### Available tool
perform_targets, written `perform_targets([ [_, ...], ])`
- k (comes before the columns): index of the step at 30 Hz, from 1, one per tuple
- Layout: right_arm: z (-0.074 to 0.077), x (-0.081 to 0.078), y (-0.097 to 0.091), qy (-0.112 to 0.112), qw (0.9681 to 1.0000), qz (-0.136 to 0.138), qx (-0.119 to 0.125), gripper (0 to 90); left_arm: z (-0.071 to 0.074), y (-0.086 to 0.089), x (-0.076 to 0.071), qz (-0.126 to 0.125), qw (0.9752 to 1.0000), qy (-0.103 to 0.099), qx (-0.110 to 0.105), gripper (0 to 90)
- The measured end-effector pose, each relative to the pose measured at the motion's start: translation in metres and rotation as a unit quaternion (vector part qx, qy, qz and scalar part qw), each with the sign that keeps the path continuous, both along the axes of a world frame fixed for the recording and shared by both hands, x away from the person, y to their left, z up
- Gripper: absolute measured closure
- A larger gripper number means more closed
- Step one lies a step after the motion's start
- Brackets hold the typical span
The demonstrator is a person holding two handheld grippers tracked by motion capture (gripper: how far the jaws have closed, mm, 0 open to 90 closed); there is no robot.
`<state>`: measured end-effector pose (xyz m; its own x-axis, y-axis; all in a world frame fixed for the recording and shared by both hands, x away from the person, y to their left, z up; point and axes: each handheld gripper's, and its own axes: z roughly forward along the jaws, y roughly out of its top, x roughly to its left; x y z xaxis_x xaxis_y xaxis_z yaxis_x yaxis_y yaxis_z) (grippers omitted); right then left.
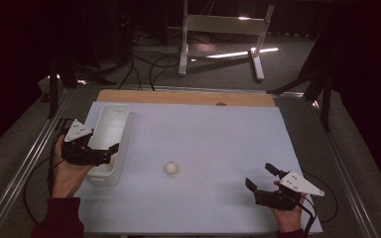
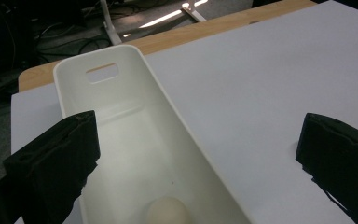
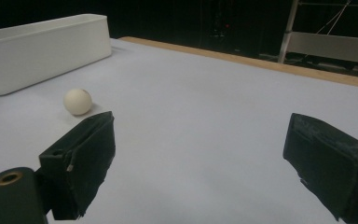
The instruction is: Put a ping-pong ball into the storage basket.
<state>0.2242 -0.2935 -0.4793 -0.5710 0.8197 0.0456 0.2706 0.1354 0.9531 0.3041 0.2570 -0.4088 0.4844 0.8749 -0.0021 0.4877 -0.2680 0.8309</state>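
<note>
The fingers of the left gripper stand wide apart and hold nothing; in the left gripper view they straddle the near end of the white bin, and one pale ball lies on the bin floor just below them, free of both fingers. This gripper hangs over the near end of the bin, pointing across it toward the middle of the bench, and the left hand grips it from below with the forearm coming in from the bottom edge. The fingers of the right gripper are also spread wide and empty, held low over the white bench cover near its right front corner. The right hand holds it level, aimed to the left. A second ball rests on the bench between the two grippers, just beside the bin and well apart from the right gripper.
</note>
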Motion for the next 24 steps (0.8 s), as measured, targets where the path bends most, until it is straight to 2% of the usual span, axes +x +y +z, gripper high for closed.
perform_targets([
  [11,0.001,0.0,-0.002,-0.002,1.0,-0.004,0.002,8.8,-0.001,-0.018,0.004,-0.016,0.9999,0.004,0.002,0.3],
  [18,0.001,0.001,-0.002,-0.003,1.0,-0.003,0.002,8.9,0.0,-0.035,0.008,-0.034,0.9994,0.002,0.005,0.3],
  [20,0.001,0.001,-0.002,-0.003,1.0,-0.003,0.002,8.9,0.0,-0.035,0.008,-0.034,0.9994,0.002,0.005,0.3],
  [21,0.001,0.001,-0.002,-0.003,1.0,-0.003,0.002,8.9,-0.001,-0.043,0.01,-0.041,0.9991,0.002,0.006,0.3],
  [24,0.001,0.001,-0.002,-0.002,1.0,-0.004,0.003,8.9,-0.001,-0.048,0.011,-0.046,0.9989,0.002,0.007,0.3],
])
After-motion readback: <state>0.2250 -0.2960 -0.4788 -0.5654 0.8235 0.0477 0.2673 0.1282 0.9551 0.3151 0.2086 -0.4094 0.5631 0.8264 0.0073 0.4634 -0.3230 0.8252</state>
